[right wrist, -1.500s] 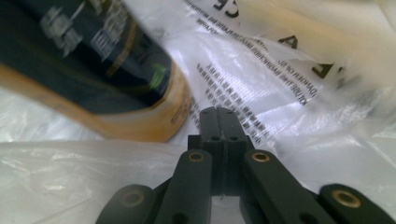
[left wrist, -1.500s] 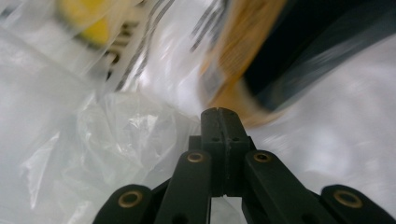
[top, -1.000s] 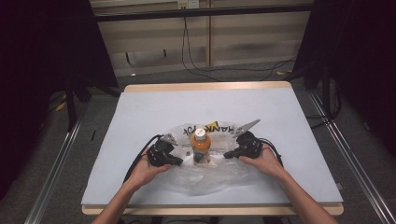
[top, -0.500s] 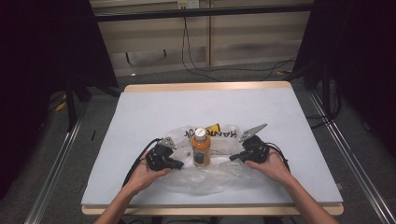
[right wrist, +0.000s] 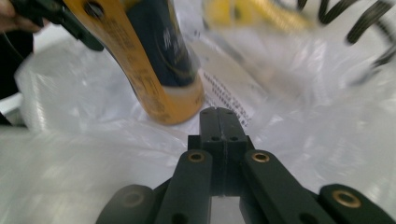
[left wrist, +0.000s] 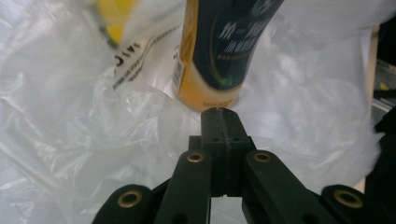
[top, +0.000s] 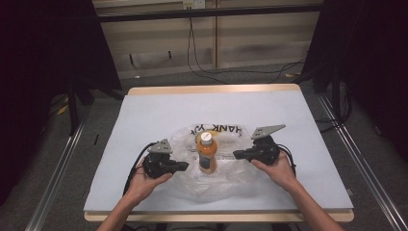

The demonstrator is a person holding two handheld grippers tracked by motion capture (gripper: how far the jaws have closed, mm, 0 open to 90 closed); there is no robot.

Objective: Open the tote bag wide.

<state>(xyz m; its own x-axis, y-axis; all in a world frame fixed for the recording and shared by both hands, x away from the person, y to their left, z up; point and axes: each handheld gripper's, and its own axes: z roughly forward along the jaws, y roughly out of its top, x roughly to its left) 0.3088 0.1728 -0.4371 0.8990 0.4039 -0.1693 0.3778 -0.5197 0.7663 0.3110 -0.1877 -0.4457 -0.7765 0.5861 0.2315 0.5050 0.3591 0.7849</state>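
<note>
While both claws are pressed together, the bottle (top: 208, 154) stands between them.

— Seen at the centre: a pale grey tabletop (top: 159, 115) edged in light wood, lit evenly from above.
— And behind it?
— A beige panelled wall (top: 250, 38), crossed high up by a dark horizontal bar (top: 211, 12), with black cables (top: 207, 67) hanging down and trailing across a grey floor (top: 159, 82).
— To the sides?
— Black curtains (top: 43, 72) left and right, deep in shadow. Metal rails (top: 57, 168) running along the floor beside both long edges, plus a dark stand leg (top: 72, 103) at left.
</note>
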